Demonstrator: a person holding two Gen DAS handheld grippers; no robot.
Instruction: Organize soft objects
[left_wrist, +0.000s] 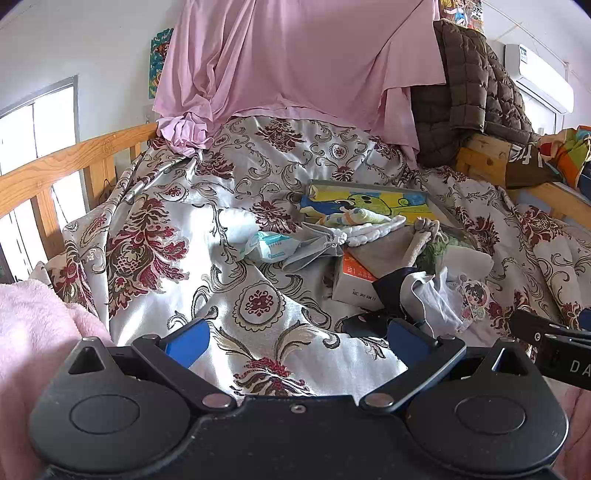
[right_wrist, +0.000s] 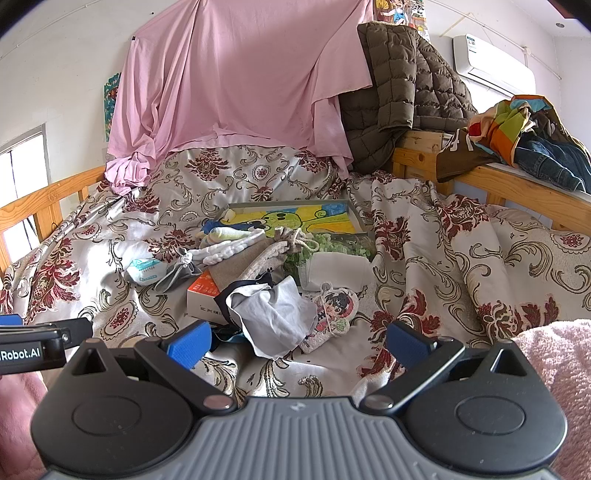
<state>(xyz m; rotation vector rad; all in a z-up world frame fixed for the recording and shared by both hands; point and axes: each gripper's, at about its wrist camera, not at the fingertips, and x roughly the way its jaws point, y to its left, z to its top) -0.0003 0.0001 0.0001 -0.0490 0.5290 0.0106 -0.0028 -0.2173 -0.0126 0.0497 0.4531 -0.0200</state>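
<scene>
Bright daylight from the window at left; sharp focus, fisheye-curved edges, dark corners.

Ahead of my jaws: glossy satin floral bedspread, crumpled matt grey cloth, smooth cardboard orange-white box. Beyond: matt pink sheet, varnished wooden rail.

My left gripper is level, jaws spread wide, nothing between the blue pads. My right gripper sits just beside it, same height, jaws equally wide, also gripping nothing.
</scene>
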